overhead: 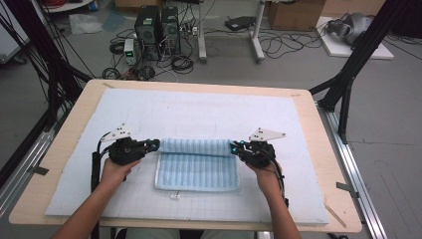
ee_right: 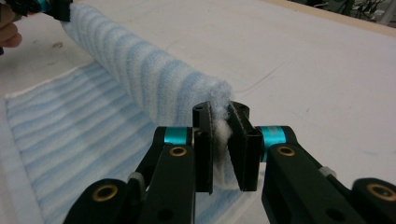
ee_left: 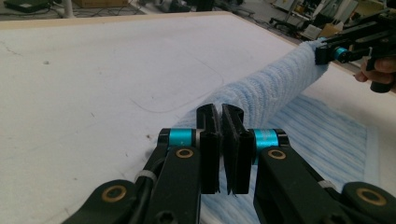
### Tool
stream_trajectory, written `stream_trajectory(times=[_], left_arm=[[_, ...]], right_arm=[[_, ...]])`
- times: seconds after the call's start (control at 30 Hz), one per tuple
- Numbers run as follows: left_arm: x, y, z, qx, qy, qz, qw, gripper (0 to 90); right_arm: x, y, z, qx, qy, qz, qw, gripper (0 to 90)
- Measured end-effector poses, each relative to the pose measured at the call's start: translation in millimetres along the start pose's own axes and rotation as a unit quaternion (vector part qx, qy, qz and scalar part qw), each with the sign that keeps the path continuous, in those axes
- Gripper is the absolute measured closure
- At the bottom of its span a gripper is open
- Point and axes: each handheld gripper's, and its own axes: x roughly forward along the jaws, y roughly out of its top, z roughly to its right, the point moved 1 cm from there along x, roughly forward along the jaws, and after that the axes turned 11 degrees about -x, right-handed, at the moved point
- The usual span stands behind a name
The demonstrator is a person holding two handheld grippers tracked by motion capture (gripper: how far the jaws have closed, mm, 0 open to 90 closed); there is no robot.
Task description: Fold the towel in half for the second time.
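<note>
Basically, towel [overhead: 197, 169] fold runs 9-to-3 o'clock btwn both; left hand-held gripper [overhead: 155, 144] and right hand-held gripper [overhead: 233, 146] each clamp an end.

No text, label, brand name, number or sign could be read anywhere in the pictures. The small white tag [overhead: 174, 196] near the blue striped towel [overhead: 198, 172] was too small to read, and the boxes [overhead: 294, 14] on the far floor showed no legible print.
</note>
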Motion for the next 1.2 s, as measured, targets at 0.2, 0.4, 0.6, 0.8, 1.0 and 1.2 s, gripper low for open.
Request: stream_trajectory(times=[0.2, 0.4, 0.6, 0.8, 1.0, 1.2], left_arm=[[-7.6, -15.2, 14.1, 0.009, 0.000, -0.002, 1.0000, 84.9], [-19.5, -28.3, 27.5, 0.017, 0.003, -0.011, 0.9998, 84.8], [-27.7, -41.9, 38.7, 0.025, 0.004, -0.023, 0.9994, 84.3], [-32.8, -52.2, 43.0, 0.020, 0.003, -0.036, 0.9991, 74.4], [-39.6, -45.3, 48.3, 0.016, 0.009, 0.000, 0.9998, 55.9], [-28.8, -35.7, 40.3, 0.009, 0.034, 0.012, 0.9993, 58.4]], right_arm=[[-13.0, -14.4, -14.6, 0.001, 0.003, 0.009, 0.9999, 81.0], [-23.2, -24.5, -32.6, 0.000, 0.004, 0.005, 1.0000, 81.0], [-31.9, -30.6, -48.5, -0.014, -0.003, -0.012, 0.9998, 81.0], [-36.7, -38.4, -61.4, -0.020, -0.004, -0.036, 0.9992, 76.5], [-51.1, -37.3, -58.6, 0.041, -0.044, 0.009, 0.9981, 49.0], [-37.7, -28.1, -62.6, 0.043, -0.058, 0.016, 0.9972, 47.9]])
